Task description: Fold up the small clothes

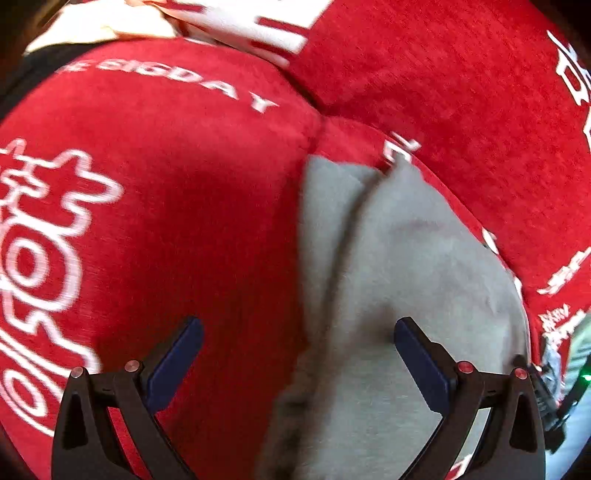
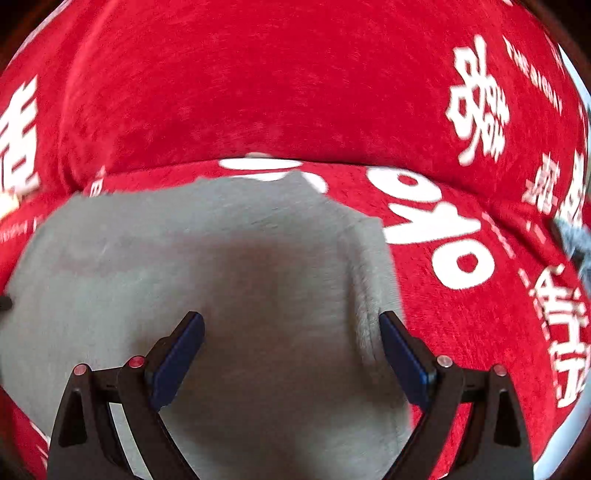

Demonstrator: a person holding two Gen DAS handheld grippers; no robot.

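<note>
Both the left gripper (image 1: 298, 345) and right gripper (image 2: 291, 338) hang spread wide, pinching nothing, over a soft grey garment (image 2: 207, 266) lying creased on a red blanket (image 2: 258, 85) with white lettering.

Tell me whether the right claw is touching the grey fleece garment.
Cannot tell. In the right wrist view the open right claw hangs over the grey fleece garment, but motion blur hides any contact or gap.

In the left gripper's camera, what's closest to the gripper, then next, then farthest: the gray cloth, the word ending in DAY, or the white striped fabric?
1. gray cloth, under the left gripper
2. DAY lettering, upper left on the red cover
3. white striped fabric, top edge
</note>
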